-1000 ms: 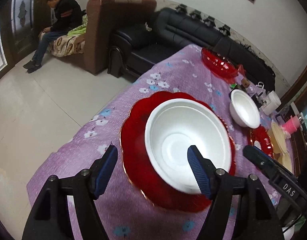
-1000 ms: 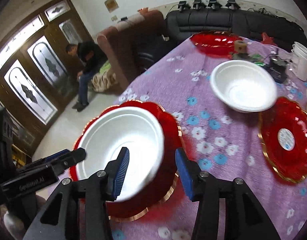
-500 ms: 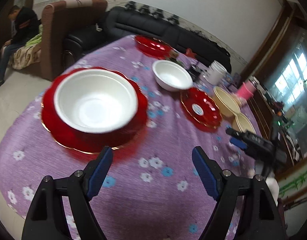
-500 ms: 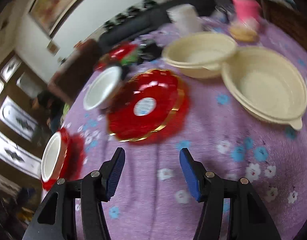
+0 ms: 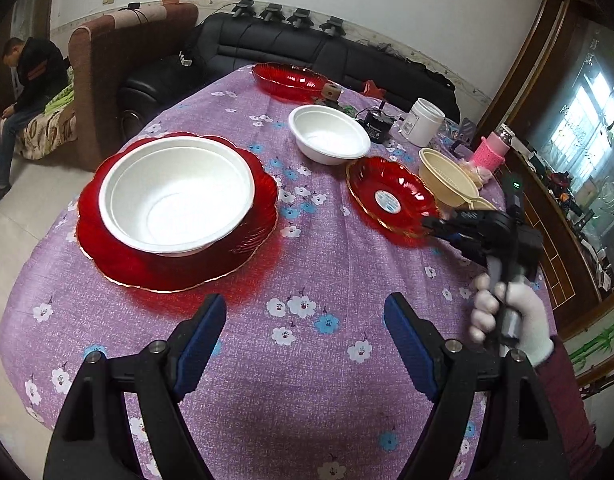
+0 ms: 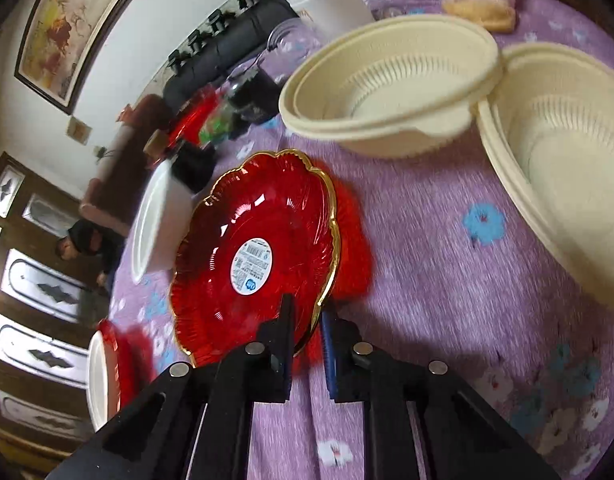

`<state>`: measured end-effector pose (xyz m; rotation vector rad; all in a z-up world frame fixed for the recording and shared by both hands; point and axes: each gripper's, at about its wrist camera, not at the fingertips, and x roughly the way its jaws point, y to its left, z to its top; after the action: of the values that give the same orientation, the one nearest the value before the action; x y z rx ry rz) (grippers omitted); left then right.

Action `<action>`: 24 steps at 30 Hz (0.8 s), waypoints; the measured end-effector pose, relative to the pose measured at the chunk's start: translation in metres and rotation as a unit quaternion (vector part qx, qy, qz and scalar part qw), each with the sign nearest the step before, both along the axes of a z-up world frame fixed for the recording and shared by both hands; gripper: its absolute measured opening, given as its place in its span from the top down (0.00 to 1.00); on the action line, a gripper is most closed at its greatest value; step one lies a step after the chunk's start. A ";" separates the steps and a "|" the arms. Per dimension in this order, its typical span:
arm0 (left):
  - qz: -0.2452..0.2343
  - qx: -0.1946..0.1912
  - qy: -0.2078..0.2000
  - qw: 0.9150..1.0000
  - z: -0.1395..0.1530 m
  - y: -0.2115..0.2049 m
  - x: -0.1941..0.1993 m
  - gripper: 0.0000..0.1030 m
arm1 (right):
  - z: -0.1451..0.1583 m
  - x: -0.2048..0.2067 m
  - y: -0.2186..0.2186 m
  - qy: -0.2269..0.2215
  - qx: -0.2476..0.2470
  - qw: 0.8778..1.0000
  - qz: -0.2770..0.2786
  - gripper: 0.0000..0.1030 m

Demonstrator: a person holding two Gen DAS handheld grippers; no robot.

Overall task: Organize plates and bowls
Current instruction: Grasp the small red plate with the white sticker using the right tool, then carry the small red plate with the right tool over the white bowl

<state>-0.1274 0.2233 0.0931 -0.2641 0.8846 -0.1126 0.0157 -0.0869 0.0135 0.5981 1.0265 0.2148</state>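
- The right tool (image 6: 307, 344) has just been closing and now pinches the near rim of the small red plate (image 6: 259, 248), 1 finger above the gilt edge and 1 below. A second ago its jaws stood spread over the big white bowl (image 5: 175, 196). I judge the next stacking step has begun: this plate looks meant for the pile.
- The left tool (image 5: 305, 340) has drawn back from that bowl and hangs spread, holding nothing, over bare purple worktop (image 5: 327, 272).
- The big white bowl sits in the large red plate (image 5: 179, 264) at 10 o'clock in the left view; a smaller white bowl (image 5: 329, 136) lies at 12, with another red plate (image 5: 289, 80) beyond it.
- Only the left view shows the gloved hand (image 5: 507, 320) on the right tool's handle, at 3 o'clock.
- Only the right view shows the pinch itself, plus 2 cream bowls (image 6: 391, 92) touching at 1 o'clock.
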 end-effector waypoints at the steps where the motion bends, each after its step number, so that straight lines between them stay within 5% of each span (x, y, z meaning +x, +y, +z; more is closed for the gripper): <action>1: -0.003 -0.003 0.003 1.000 -0.001 -0.002 0.002 0.22 | 0.001 -0.005 -0.002 -0.001 -0.001 1.000 0.008 0.87; 15: -0.097 -0.016 0.060 0.993 -0.043 -0.083 0.051 0.25 | 0.010 -0.112 -0.042 0.045 -0.034 0.991 0.122 0.88; 24: -0.123 0.000 0.107 0.987 -0.079 -0.130 0.099 0.60 | 0.005 -0.111 -0.048 0.035 -0.040 0.992 0.119 0.88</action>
<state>-0.0279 0.0928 0.0139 -0.1680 1.1295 -0.3173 -0.0956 -0.1350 0.0182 0.4122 1.1686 0.3624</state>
